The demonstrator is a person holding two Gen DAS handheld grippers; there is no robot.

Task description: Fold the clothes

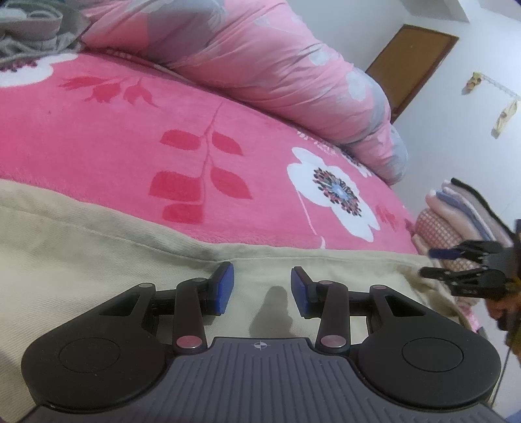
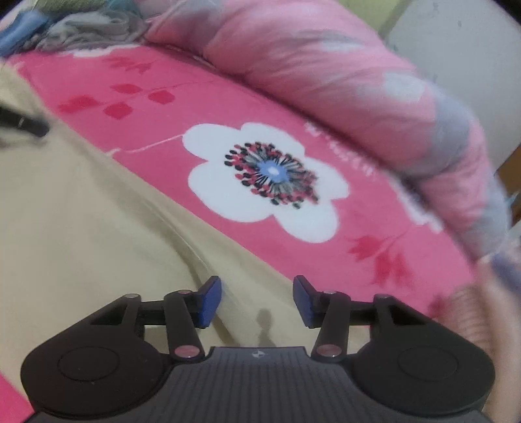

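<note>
A beige garment (image 1: 97, 247) lies spread on a pink flowered blanket (image 1: 130, 130). My left gripper (image 1: 262, 289) hovers over the garment near its far hem, open, with nothing between its blue pads. At the right edge of the left wrist view the right gripper (image 1: 456, 263) shows, its fingers parted, at the garment's right end. In the right wrist view my right gripper (image 2: 257, 301) is open above the beige garment (image 2: 81, 227), close to its edge beside a white flower print (image 2: 260, 182). A dark finger of the left gripper (image 2: 22, 123) pokes in at the left.
A rolled pink and grey quilt (image 1: 260, 65) lies along the far side of the bed. A stack of folded fabrics (image 1: 456, 214) sits past the bed's right end. A brown door (image 1: 413, 65) and white wall stand behind. Crumpled clothes (image 1: 29, 29) pile at top left.
</note>
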